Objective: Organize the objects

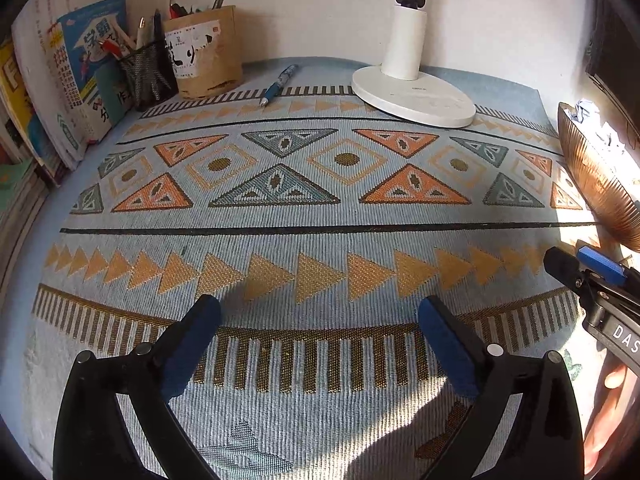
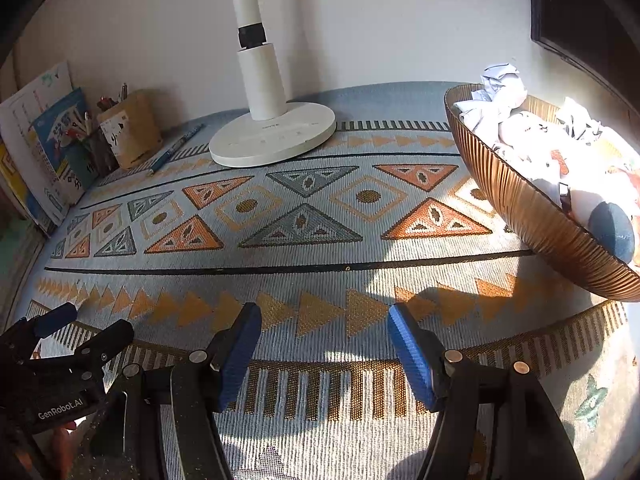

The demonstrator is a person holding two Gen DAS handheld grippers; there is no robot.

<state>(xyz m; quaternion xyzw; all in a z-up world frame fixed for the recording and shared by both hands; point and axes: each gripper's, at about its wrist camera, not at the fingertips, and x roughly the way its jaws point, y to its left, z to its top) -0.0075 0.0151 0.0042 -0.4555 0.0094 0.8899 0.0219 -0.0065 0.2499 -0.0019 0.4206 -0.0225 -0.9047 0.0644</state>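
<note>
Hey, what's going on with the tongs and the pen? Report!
Both tongs open, empty: left, right. Blue pen loose beside the holders. Nothing blocking.

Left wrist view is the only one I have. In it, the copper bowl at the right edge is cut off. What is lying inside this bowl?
Observer: The copper bowl holds crumpled white paper among other small items.
Operator: Is anything held on the right side?
Observer: No. The right gripper is open, with nothing between its fingers.
Operator: Anything else in the bowl that I could tell apart?
Observer: A dark blue rounded thing lies at its near end.
</note>
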